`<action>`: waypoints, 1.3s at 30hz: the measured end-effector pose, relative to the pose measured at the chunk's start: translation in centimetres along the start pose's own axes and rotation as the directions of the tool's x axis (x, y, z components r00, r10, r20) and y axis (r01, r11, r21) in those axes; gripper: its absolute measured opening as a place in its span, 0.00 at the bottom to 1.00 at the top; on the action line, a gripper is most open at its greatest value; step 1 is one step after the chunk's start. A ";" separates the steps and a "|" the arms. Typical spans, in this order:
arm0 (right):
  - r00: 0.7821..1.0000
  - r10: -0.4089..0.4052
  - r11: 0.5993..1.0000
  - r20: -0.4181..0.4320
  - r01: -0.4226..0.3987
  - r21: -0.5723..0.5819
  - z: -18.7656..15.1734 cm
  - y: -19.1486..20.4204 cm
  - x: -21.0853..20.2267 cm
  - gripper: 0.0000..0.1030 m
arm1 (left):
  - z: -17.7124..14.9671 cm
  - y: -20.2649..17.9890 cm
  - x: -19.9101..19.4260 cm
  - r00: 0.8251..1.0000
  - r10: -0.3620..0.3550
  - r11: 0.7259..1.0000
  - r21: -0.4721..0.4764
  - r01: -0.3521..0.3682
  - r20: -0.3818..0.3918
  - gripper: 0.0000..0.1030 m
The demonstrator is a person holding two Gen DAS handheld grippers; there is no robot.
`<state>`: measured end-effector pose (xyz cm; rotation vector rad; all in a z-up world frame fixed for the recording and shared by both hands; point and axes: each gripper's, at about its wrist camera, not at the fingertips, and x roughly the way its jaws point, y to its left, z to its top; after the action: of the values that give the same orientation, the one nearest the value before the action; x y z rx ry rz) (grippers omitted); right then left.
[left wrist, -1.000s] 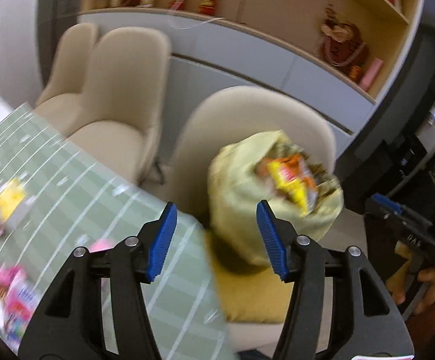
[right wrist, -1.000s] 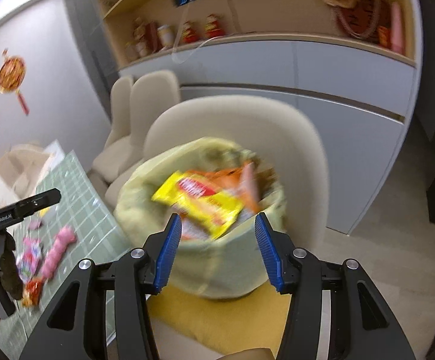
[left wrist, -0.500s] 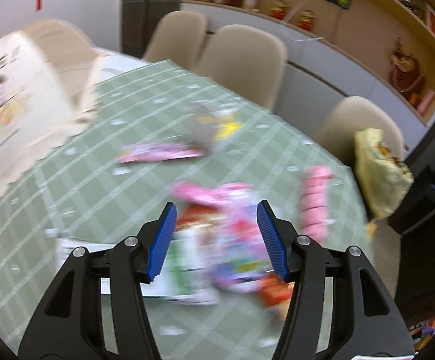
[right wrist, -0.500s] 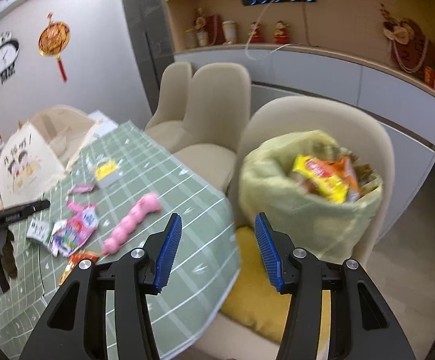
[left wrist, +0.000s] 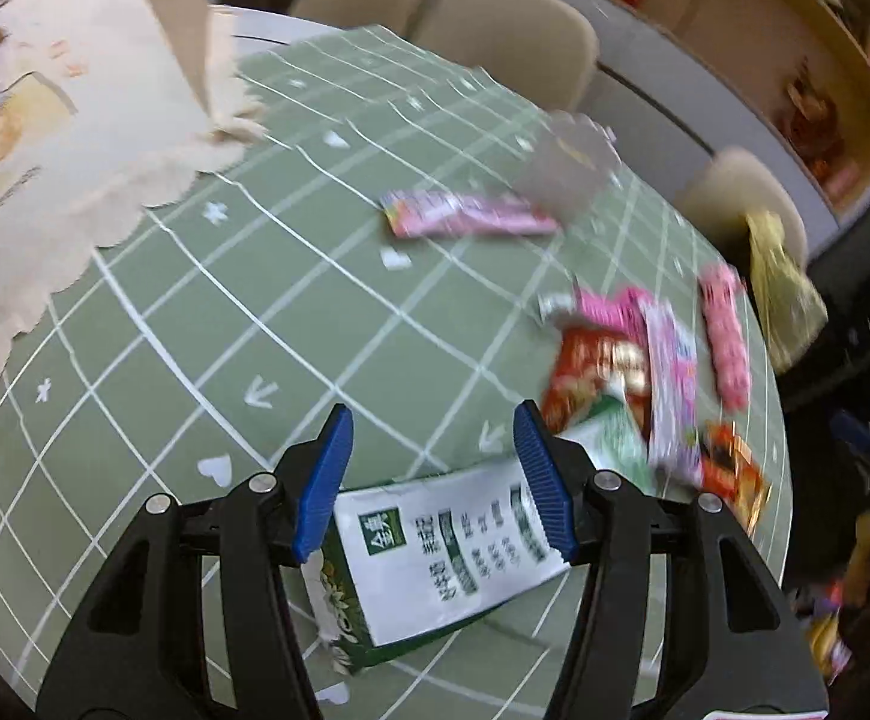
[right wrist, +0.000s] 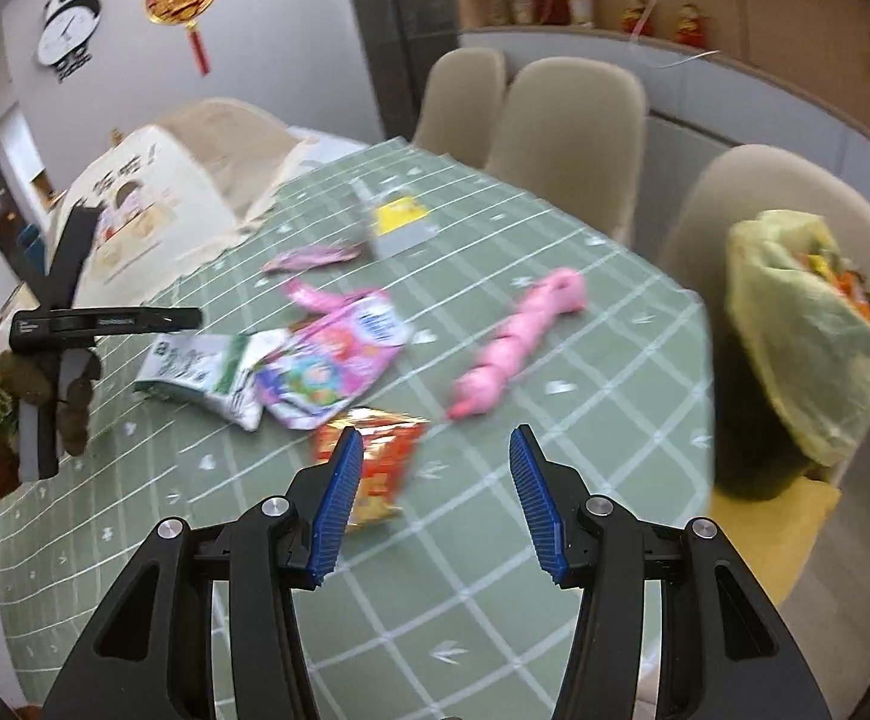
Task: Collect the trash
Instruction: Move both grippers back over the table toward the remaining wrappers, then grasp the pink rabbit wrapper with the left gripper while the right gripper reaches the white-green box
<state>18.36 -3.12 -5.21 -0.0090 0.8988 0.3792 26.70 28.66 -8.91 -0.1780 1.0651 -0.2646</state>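
From the left wrist camera, the left gripper (left wrist: 432,474) hangs over a green checked tablecloth (left wrist: 207,312) with its blue pads spread apart and gripping nothing; a green-and-white carton (left wrist: 435,558) lies flat just below and between them, its long axis running from lower left to upper right, printed face up. Right of it sits a blurred cluster: a red snack wrapper (left wrist: 600,369), a pink-and-white pouch (left wrist: 672,384) standing lengthwise up the frame, and an orange packet (left wrist: 732,471) near the cloth's edge. A pink sachet (left wrist: 465,216) lies farther off, its long axis roughly left to right. A cream tote bag (left wrist: 57,138) slumps at far left. From the right wrist camera, the right gripper (right wrist: 432,495) is likewise released and empty above the cloth, its left pad overlapping the orange packet (right wrist: 375,468). A pink string of sweets (right wrist: 519,339) runs diagonally from lower left to upper right. A full yellow trash bag (right wrist: 813,330) sits on a beige chair (right wrist: 759,204) at right, mouth tilted rightward.
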 end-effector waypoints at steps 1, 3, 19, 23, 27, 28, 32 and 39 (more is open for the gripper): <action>1.000 0.000 1.000 -0.012 0.000 -0.005 0.1 0.5 0.7 0.47 | -0.5 -0.2 -0.1 1.000 -0.023 1.000 0.015 0.023 -0.013 0.51; 0.999 -0.003 1.000 -0.040 0.003 -0.009 0.2 1.0 1.9 0.47 | -1.2 -0.6 -0.3 0.997 -0.075 0.997 0.016 0.075 -0.033 0.51; 0.993 -0.035 0.999 -0.114 0.034 -0.012 -0.6 1.4 4.7 0.47 | 11.1 -2.1 7.0 0.998 -0.057 0.958 0.282 0.046 0.031 0.51; 0.992 -0.039 0.999 -0.123 0.037 -0.021 -0.7 1.2 4.1 0.47 | 11.7 -2.2 9.6 0.997 -0.048 0.923 0.378 0.067 -0.061 0.51; 0.992 -0.032 0.999 -0.123 0.032 -0.007 -0.6 1.0 4.1 0.47 | 9.5 -2.5 9.2 0.995 -0.049 0.901 0.426 0.082 -0.087 0.48; 0.992 -0.034 0.999 -0.125 0.034 -0.005 -0.7 1.1 4.2 0.47 | 8.7 -2.6 8.9 0.996 -0.038 0.902 0.427 0.068 -0.079 0.42; 0.991 -0.009 1.000 -0.134 0.012 0.018 -0.8 2.1 4.9 0.47 | 7.2 -2.3 7.8 0.998 0.019 0.946 0.325 0.000 -0.056 0.26; 0.990 0.057 0.998 -0.126 -0.062 -0.033 -1.2 7.1 4.4 0.47 | 3.6 -1.5 0.6 0.998 -0.042 0.985 0.169 0.033 0.048 0.24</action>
<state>17.60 4.67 -8.27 -0.0406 1.0171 0.4548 29.91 27.11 -7.27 -0.0533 0.9838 -0.3807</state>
